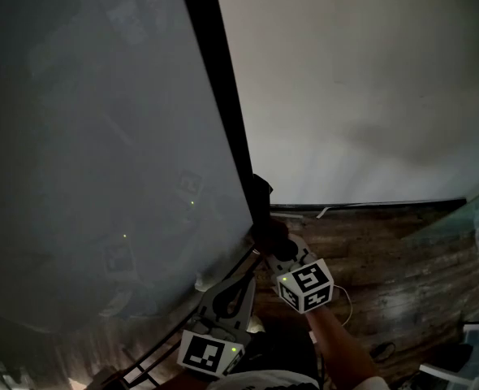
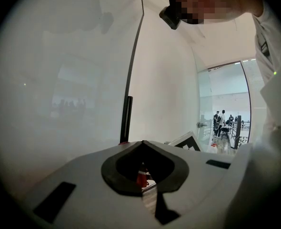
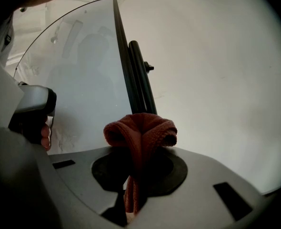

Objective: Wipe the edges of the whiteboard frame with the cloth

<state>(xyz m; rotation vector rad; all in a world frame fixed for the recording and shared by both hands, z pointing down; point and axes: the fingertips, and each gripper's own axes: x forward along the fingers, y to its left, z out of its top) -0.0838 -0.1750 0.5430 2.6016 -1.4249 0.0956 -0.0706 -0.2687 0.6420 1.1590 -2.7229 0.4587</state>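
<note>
The whiteboard (image 1: 101,136) is a large grey pane with a black frame edge (image 1: 223,96) down its right side. My right gripper (image 1: 267,234) is against the lower end of that edge, shut on a red cloth (image 3: 140,130) that bulges out of its jaws. In the right gripper view the frame (image 3: 136,80) rises just behind the cloth. My left gripper (image 1: 241,273) hangs lower and to the left, near the board's bottom corner. Its jaws are shut and hold nothing (image 2: 143,144). The frame edge (image 2: 126,116) stands beyond them.
A white wall (image 1: 361,80) runs behind the board. Below it lie a wooden floor (image 1: 386,258) and a thin cable (image 1: 345,299). A glass partition (image 2: 224,104) with people far behind it shows in the left gripper view. Black rails (image 1: 154,356) run under the board.
</note>
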